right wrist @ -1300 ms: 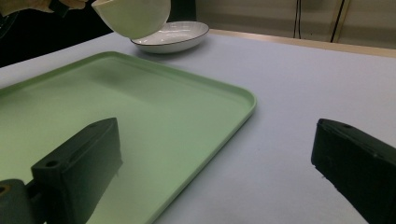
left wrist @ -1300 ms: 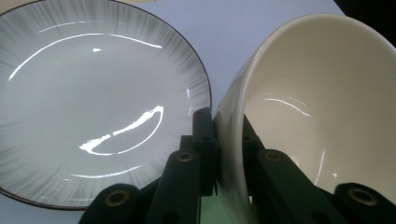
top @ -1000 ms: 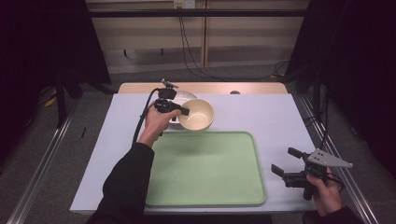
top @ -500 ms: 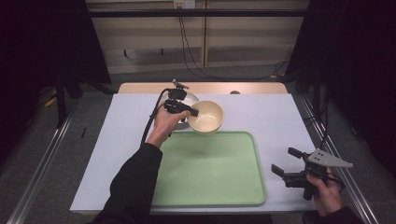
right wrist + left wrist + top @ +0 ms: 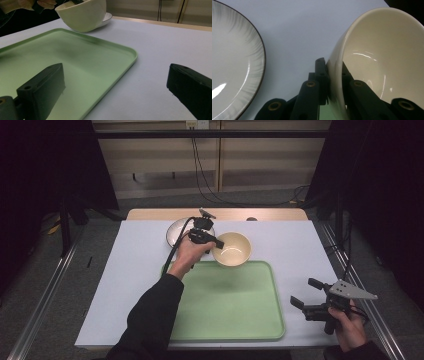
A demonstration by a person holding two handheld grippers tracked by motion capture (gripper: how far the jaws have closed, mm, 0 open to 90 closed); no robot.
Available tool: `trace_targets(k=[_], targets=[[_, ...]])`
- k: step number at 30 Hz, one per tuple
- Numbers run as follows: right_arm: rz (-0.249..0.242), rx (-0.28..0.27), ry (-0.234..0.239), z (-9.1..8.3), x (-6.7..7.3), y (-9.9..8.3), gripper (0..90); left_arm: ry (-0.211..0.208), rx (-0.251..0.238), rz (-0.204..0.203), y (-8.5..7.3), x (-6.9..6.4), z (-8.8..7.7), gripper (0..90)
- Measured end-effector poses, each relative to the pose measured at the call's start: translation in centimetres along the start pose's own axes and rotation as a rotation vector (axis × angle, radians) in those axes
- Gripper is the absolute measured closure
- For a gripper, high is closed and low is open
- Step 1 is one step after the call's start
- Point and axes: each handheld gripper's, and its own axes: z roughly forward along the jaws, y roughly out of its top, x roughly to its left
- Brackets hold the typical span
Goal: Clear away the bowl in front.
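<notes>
Above the white table (image 5: 125,270), left tongs (image 5: 216,244) clamp the cream bowl's (image 5: 232,249) rim; right tongs (image 5: 307,292) gape apart.

I can read nothing here — no word, label, brand or number on anything before me. The surfaces I look along are plain — unmarked and unprinted.

Round white ceramic plate (image 5: 176,231) with a dark rim is partly hidden behind the left gripper (image 5: 216,243) and hand, and cut off at the left gripper view's edge. Cream ceramic bowl (image 5: 377,65) runs off that view's right and bottom edges. Pale green plastic tray (image 5: 75,57) is cropped at the right gripper view's left and bottom.
</notes>
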Motion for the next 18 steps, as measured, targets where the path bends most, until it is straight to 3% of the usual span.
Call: trace_targets(k=[2,3,7,11,18], targets=[[-0.002,-0.001,0.003,0.0,0.0,0.0,1.1,-0.003,-0.006,0.010,0.1,-0.4,0.3,83.9],[-0.001,-0.001,0.003,0.0,0.0,0.0,1.0,-0.008,-0.013,-0.007,0.2,-0.6,0.5,83.9],[-0.002,0.001,0.003,0.0,0.0,0.0,1.0,-0.010,0.013,0.005,0.3,-1.3,1.2,83.9],[-0.002,0.000,0.004,0.0,0.0,0.0,1.0,-0.040,0.032,0.016,0.5,-2.0,2.1,83.9],[0.000,0.003,0.001,0.0,0.0,0.0,1.0,-0.047,0.031,0.013,0.8,-3.0,3.1,83.9]])
